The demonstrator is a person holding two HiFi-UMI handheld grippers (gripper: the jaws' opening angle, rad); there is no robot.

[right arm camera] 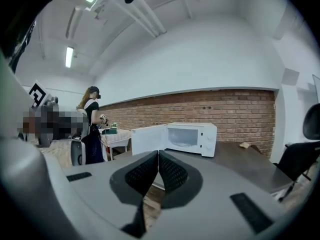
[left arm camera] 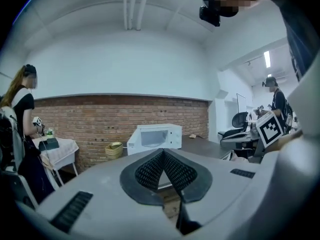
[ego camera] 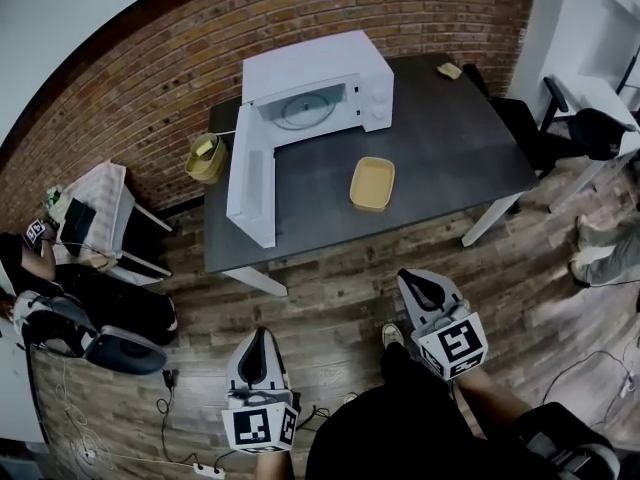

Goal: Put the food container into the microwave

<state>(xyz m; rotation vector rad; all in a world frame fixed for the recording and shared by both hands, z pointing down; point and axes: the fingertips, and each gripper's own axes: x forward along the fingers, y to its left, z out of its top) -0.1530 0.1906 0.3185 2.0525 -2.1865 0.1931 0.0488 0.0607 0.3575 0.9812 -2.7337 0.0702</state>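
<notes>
A dark surface (ego camera: pixel 450 158) is standing against the brick wall (ego camera: pixel 150 78), with a small tan scrap (ego camera: pixel 450 70) lying at its far right corner. By its left end, a woven basket (ego camera: pixel 206 158) is sitting close to the wall. Further left, a person (left arm camera: pixel 20 114) is standing at a white-clothed side table (ego camera: pixel 100 203). A black office chair (ego camera: pixel 535 128) is sitting at the surface's right end, and a power strip (ego camera: pixel 205 470) is lying on the wooden floor (ego camera: pixel 330 298).

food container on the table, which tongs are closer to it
Right. The right tongs, shut, are short of the table, almost in line with the food container; the left tongs, also shut, are farther back and to its left.
</notes>
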